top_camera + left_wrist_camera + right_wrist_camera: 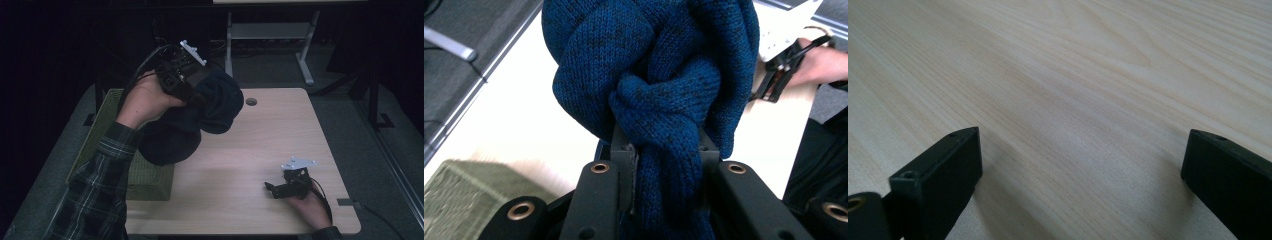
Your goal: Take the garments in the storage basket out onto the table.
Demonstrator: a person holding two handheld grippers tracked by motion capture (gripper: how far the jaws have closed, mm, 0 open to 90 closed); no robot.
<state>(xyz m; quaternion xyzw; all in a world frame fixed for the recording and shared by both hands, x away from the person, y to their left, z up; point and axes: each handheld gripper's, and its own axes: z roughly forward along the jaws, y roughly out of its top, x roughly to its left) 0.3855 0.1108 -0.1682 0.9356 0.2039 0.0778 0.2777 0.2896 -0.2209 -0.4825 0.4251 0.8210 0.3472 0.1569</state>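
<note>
Grippers, two in number, are seen in the high view. At the near right edge of the one wooden table (pixel 280 125), the right gripper (pixel 270 189) is rested with its jaws spread, nothing between them. Farther left, one green basket (pixel 150 182) is set just beside the table. Above it, one dark blue knitted garment (pixel 659 95) is pinched by the raised left gripper (pixel 192 95). No writing can be read.

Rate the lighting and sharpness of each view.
High view: dim, surroundings black, the dark blue knitted garment nearly colourless. Left gripper view: bright, knit stitches crisp, green woven basket blurred. Right gripper view: evenly lit pale wooden table, soft shadows beneath the jaws.
</note>
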